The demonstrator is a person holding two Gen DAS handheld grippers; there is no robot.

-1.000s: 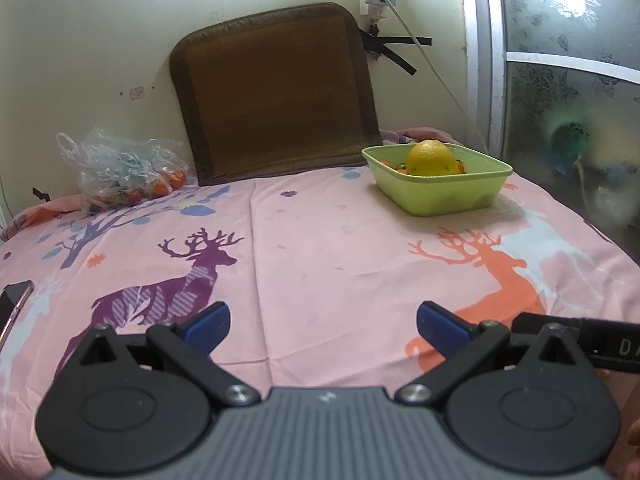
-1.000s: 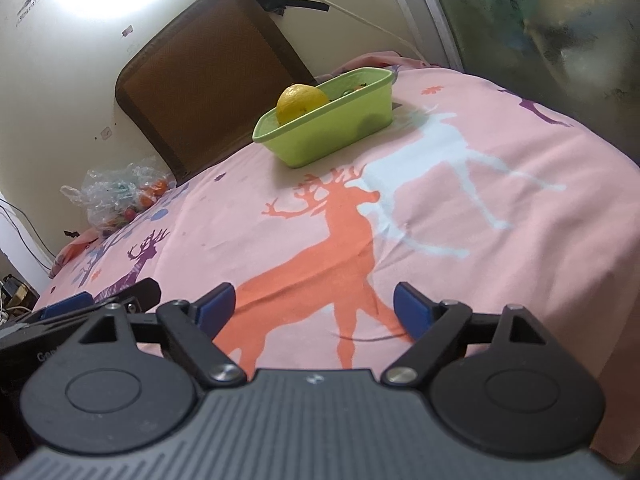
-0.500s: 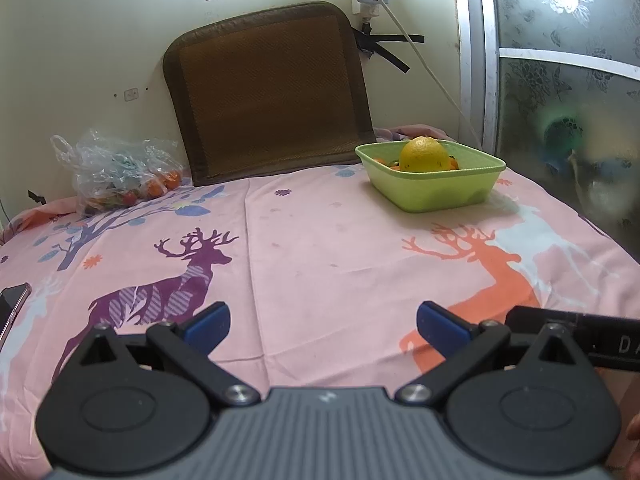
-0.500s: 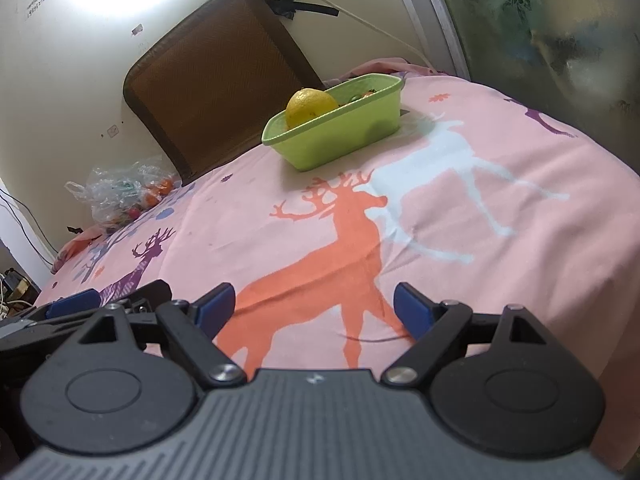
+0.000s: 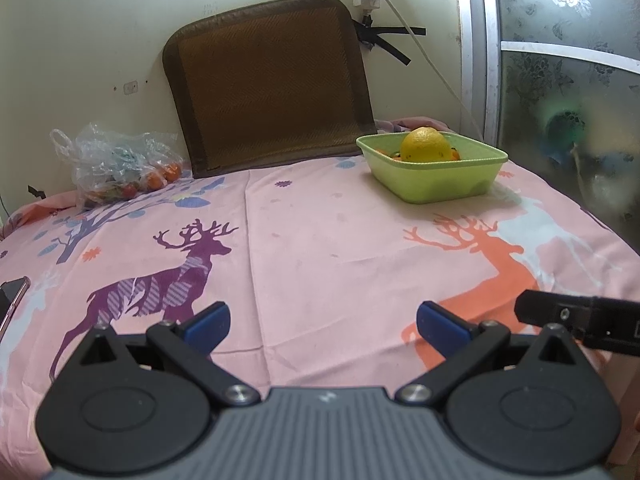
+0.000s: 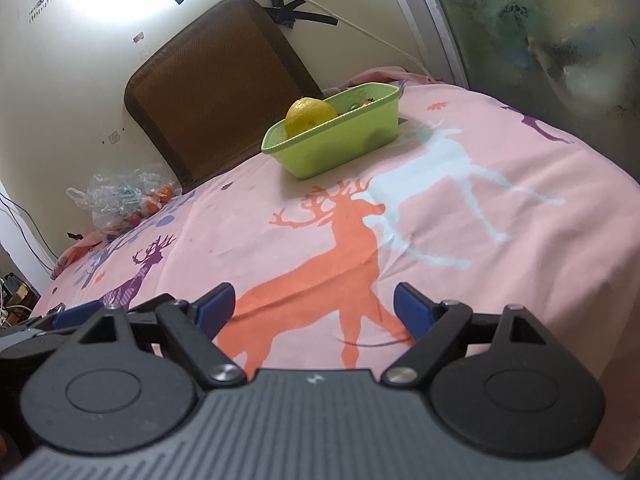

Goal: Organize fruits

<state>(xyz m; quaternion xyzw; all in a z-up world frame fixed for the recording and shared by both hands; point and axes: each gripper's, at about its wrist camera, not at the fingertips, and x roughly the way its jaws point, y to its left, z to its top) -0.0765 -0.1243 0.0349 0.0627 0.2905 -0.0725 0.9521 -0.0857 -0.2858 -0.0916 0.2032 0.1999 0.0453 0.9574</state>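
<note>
Green tub [image 5: 434,182] at the far right of the pink deer cloth [image 5: 320,240] holds one large yellow citrus [image 5: 425,145], its axis indeterminate, plus small orange fruits. Plastic bag [image 5: 116,164] at the far left holds small fruits. Left gripper [image 5: 320,320] and right gripper [image 6: 314,306]: fingers spread wide, nothing held.

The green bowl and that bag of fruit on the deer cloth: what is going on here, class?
A person holds two grippers low over the near edge of the pink deer tablecloth. The left gripper and right gripper are both open and empty. The green bowl at the far right holds a large yellow citrus fruit and some smaller orange pieces. A clear plastic bag of small fruits lies untouched at the far left by the wall.
</note>
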